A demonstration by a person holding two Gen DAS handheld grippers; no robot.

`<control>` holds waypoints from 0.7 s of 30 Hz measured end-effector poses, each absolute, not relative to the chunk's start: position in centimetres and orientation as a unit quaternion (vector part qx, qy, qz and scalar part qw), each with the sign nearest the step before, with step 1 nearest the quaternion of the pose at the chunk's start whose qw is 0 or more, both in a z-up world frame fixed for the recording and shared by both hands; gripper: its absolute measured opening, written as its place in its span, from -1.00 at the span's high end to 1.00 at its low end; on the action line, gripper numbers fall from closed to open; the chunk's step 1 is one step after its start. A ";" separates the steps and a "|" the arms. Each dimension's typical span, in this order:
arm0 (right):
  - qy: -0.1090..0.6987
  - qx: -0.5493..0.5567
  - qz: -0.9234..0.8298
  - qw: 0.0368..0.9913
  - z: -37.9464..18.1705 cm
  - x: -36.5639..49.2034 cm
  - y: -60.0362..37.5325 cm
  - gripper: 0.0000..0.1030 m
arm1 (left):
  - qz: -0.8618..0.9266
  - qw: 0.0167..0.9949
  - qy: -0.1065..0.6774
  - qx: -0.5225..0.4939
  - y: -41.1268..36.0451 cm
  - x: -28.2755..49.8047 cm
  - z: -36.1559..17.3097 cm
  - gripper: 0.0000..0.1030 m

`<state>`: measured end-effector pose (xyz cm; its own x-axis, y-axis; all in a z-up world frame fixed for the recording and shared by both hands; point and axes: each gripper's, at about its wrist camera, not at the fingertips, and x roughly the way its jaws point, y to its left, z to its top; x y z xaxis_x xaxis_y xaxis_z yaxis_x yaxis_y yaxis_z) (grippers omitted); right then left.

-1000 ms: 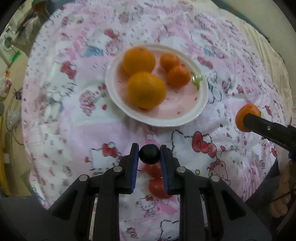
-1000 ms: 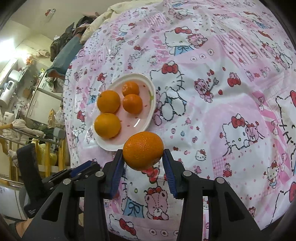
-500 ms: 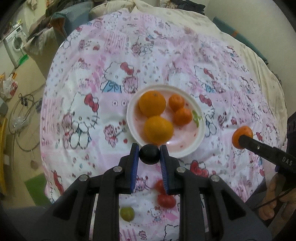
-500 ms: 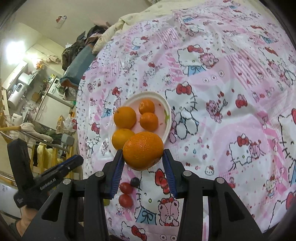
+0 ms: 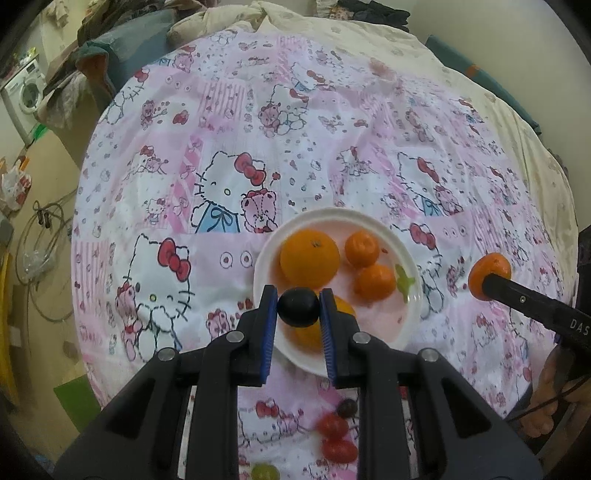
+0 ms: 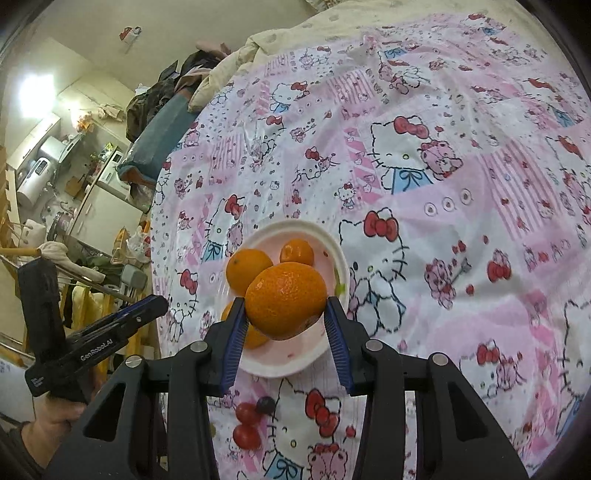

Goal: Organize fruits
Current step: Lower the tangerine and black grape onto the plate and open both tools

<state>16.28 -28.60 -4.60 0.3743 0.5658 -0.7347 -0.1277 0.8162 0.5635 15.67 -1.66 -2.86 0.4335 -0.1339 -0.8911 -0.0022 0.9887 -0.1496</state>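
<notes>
My left gripper point(image 5: 298, 308) is shut on a dark grape point(image 5: 298, 307), held high above the near rim of a white plate point(image 5: 384, 347). The plate holds several oranges and tangerines point(image 5: 309, 257). My right gripper point(image 6: 284, 314) is shut on an orange point(image 6: 286, 299), raised over the same plate point(image 6: 334, 254); it shows at the right of the left wrist view point(image 5: 489, 275). Two red cherry tomatoes point(image 5: 334, 437), a dark grape point(image 5: 347, 407) and a green grape point(image 5: 264, 472) lie on the cloth nearer than the plate.
A pink Hello Kitty cloth point(image 5: 229, 177) covers the round table. Beyond it lie bedding and clothes point(image 5: 221, 22). To the left the floor holds cables and a washing machine point(image 5: 22, 99). The other hand-held gripper shows at the left of the right wrist view point(image 6: 85, 343).
Both grippers have risen and pulled back from the table with their fruit still held; the plate now looks smaller and more cloth shows.
</notes>
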 end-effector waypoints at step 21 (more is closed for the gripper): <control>0.587 0.177 0.210 0.762 -10.8 22.5 -25.2 0.12 | -0.019 0.783 0.611 -0.116 -0.9 20.3 -10.2 0.62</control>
